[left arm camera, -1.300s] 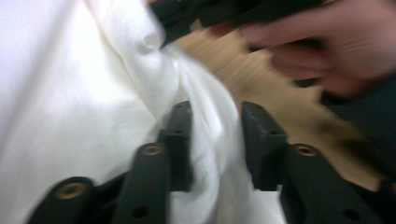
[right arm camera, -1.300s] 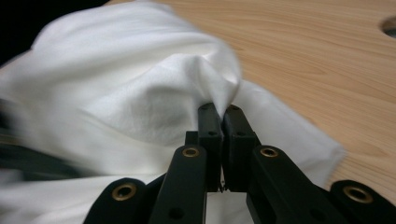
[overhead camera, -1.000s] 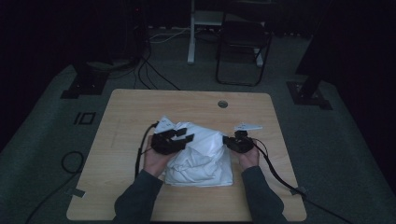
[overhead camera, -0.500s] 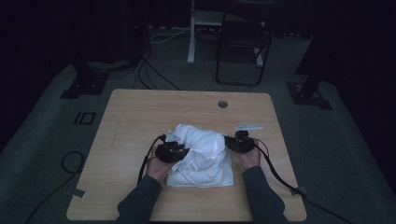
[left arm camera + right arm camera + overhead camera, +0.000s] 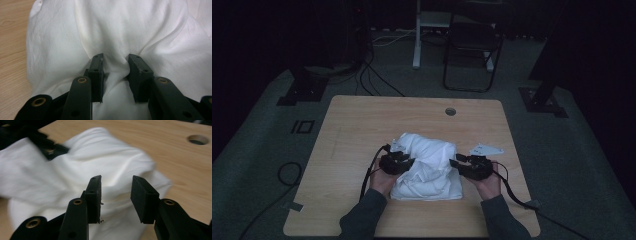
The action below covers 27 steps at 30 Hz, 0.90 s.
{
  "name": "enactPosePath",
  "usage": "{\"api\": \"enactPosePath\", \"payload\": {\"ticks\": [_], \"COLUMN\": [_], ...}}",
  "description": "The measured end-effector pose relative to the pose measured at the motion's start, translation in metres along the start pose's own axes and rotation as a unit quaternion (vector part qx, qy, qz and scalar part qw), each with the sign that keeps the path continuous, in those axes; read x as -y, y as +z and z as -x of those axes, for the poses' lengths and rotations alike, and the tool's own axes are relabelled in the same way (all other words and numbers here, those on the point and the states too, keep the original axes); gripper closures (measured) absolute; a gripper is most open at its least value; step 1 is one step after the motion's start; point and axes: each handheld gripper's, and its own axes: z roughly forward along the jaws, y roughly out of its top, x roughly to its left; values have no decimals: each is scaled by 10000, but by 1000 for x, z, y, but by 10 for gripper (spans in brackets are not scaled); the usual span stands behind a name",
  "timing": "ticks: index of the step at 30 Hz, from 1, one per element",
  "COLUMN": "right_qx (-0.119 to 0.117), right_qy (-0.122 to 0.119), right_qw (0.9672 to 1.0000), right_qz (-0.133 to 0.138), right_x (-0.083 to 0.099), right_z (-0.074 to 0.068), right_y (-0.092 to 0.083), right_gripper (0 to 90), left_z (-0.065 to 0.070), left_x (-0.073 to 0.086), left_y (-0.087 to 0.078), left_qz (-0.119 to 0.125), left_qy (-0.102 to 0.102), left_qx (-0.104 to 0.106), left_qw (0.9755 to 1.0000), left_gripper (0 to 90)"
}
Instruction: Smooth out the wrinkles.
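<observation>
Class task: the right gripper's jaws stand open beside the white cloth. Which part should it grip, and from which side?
Probably the loose folded edge of the white cloth just ahead of the right gripper, approached level from the cloth's right side: that fold stands raised off the table, thin enough to pinch.

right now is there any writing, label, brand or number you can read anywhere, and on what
None can be read: no text shows on the white cloth, the wooden table or the left gripper and right gripper.
The floor marking left of the table is a plain square outline, not a word.
</observation>
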Motion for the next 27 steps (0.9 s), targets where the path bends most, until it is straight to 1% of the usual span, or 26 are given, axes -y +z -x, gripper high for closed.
{"api": "enactPosePath", "payload": {"ticks": [2, 3, 4, 7, 9, 12, 14, 15, 17, 18, 19, 20, 21, 22, 24, 25, 26, 27], "right_qx": [-113, -144, -229, -599, -804, -968, -1003, -1000, -1085, -1092, -1047, -1046, -1046, -1043, -1047, -1035, -1035, -997], "right_qy": [-82, -87, -98, -148, -156, -313, -409, -464, -592, -655, -710, -771, -771, -817, -818, -796, -796, -806], "right_qw": [9999, 9999, 9997, 9981, 9966, 9948, 9941, 9939, 9922, 9916, 9916, 9911, 9911, 9908, 9909, 9912, 9912, 9916], "right_qz": [-4, 2, 16, -6, 55, 49, -24, -72, -167, -223, -260, -293, -293, -280, -236, -209, -209, -190], "right_x": [4, 5, 7, 12, 13, 10, 7, 5, 4, 4, 5, 7, 7, 13, 19, 23, 23, 27], "right_z": [-6, -8, -11, -18, -23, -30, -33, -35, -38, -39, -40, -40, -40, -38, -35, -33, -33, -31], "right_y": [0, 0, 1, 5, 6, 7, 10, 13, 16, 16, 15, 12, 12, -1, -16, -24, -24, -31], "right_gripper": [601, 601, 599, 553, 526, 490, 488, 529, 786, 860, 892, 897, 897, 899, 899, 900, 900, 900], "left_z": [0, 0, 0, 1, 1, 2, 3, 3, 3, 3, 3, 2, 2, 1, 0, -1, -1, -2], "left_x": [0, 0, 0, 0, -1, -1, -1, -1, -1, -1, -1, -1, -1, 0, 0, 0, 0, 0], "left_y": [0, 0, 0, 0, 0, -1, -1, -1, -1, -2, -2, -3, -3, -4, -6, -7, -7, -8], "left_qz": [-1, -2, 1, 5, -5, 1, 4, 5, 8, 15, 38, 43, 43, 83, 131, 135, 135, 139], "left_qy": [6, 1, 2, -9, 1, 13, 22, 28, 18, 11, 1, 0, 0, -39, -71, -86, -86, -74], "left_qx": [-10, -12, -18, -31, -35, -69, -94, -99, -105, -106, -96, -99, -99, -83, -80, -40, -40, -16], "left_qw": [10000, 10000, 10000, 10000, 10000, 10000, 10000, 9999, 9999, 9999, 9999, 9999, 9999, 9999, 9999, 9999, 9999, 9999], "left_gripper": [665, 665, 665, 664, 664, 662, 661, 661, 659, 658, 655, 653, 650, 645, 632, 623, 620, 620]}}
